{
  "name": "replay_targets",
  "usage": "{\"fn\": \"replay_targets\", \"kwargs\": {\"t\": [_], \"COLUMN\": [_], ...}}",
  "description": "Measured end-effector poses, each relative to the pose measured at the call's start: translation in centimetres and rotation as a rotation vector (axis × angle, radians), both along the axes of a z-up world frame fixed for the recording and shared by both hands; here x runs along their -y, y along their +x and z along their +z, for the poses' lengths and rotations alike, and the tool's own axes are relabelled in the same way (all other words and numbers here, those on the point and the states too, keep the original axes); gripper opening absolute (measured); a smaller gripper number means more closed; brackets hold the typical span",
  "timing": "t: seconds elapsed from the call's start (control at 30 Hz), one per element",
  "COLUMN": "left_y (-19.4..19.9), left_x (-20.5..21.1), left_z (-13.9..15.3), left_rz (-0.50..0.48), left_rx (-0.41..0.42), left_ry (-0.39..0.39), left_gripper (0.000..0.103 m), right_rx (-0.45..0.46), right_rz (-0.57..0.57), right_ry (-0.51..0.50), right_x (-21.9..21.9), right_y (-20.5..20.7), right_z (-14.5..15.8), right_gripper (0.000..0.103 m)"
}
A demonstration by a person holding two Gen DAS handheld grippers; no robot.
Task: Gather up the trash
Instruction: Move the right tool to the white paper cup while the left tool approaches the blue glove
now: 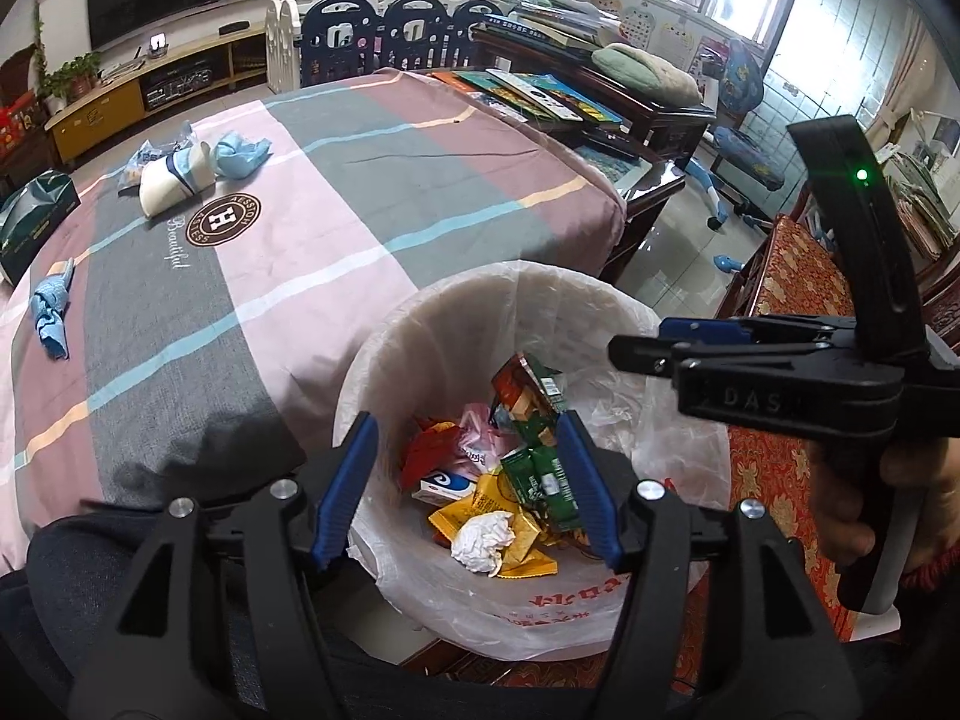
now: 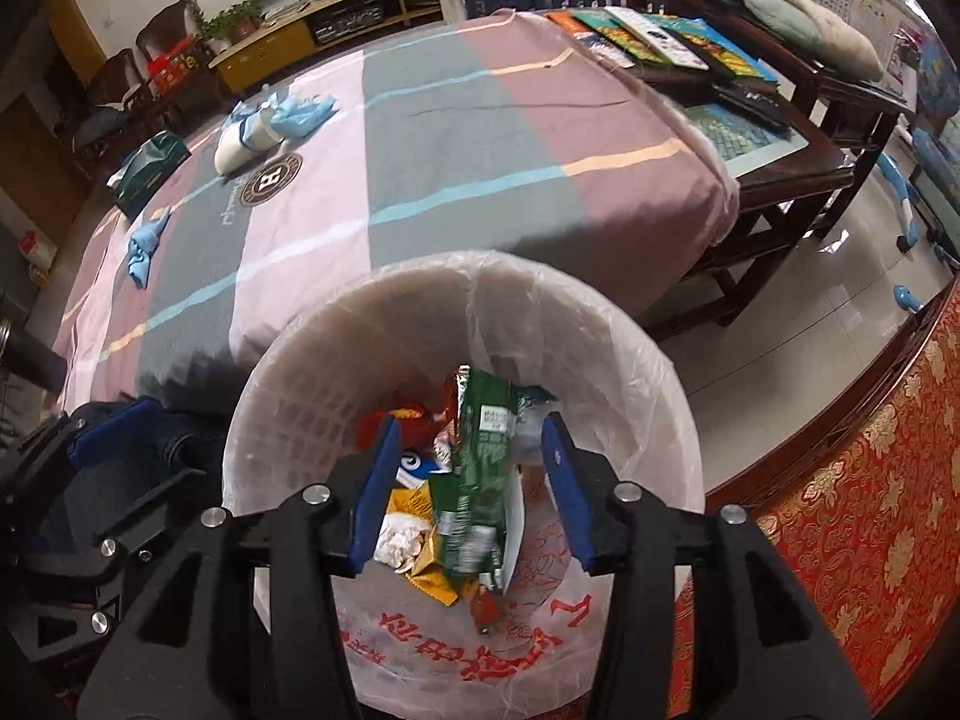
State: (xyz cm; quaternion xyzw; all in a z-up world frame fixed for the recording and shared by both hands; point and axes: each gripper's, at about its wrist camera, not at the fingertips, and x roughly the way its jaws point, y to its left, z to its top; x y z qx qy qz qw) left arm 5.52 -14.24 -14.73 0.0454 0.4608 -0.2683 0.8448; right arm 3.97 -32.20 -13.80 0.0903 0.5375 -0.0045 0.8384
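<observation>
A white bin (image 1: 384, 360) (image 2: 288, 396) lined with a plastic bag stands beside the bed. It holds wrappers, a white tissue ball (image 1: 483, 546) and a green wrapper (image 1: 531, 420) (image 2: 480, 480). My left gripper (image 1: 465, 450) is open and empty over the bin. My right gripper (image 2: 471, 450) is open above the bin, with the green wrapper loose between its fingers; it also shows in the left wrist view (image 1: 654, 354). On the bed lie a blue crumpled piece (image 1: 51, 306) (image 2: 141, 246), a white pouch (image 1: 174, 177) (image 2: 243, 141) and blue paper (image 1: 240, 153) (image 2: 303, 111).
The bed has a pink and grey checked cover (image 1: 336, 204) (image 2: 456, 138). A dark green packet (image 1: 33, 219) (image 2: 147, 171) lies at its far left. A dark wooden table (image 2: 780, 138) with books stands to the right, and a red patterned seat (image 2: 852, 516) sits near the bin.
</observation>
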Motion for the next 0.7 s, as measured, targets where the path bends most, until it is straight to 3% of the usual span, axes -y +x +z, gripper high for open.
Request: {"fn": "replay_targets", "kwargs": {"t": [0.23,0.33,0.5,0.63,0.7], "left_y": [1.6,3.9,8.9,11.7,12.6], "left_x": [-2.6,-6.3,-15.5,-21.6,-24.1], "left_z": [0.1,0.2,-0.4,-1.1,-1.6], "left_rz": [0.115,0.236,0.528,0.707,0.776], "left_rx": [0.038,0.047,-0.003,-0.030,-0.046], "left_ry": [0.016,0.007,-0.039,-0.045,-0.073], "left_gripper": [0.063,0.063,0.066,0.067,0.070], "right_rx": [0.018,0.047,0.085,0.150,0.190], "right_rz": [-0.010,0.018,0.099,0.166,0.188], "right_ry": [0.004,-0.006,-0.009,0.037,0.014], "right_x": [-0.2,-1.2,-4.6,-8.6,-10.9], "right_y": [0.7,1.4,4.5,9.9,13.2], "right_z": [-0.3,-0.3,0.0,1.3,1.8], "right_gripper": [0.048,0.048,0.048,0.048,0.048]}}
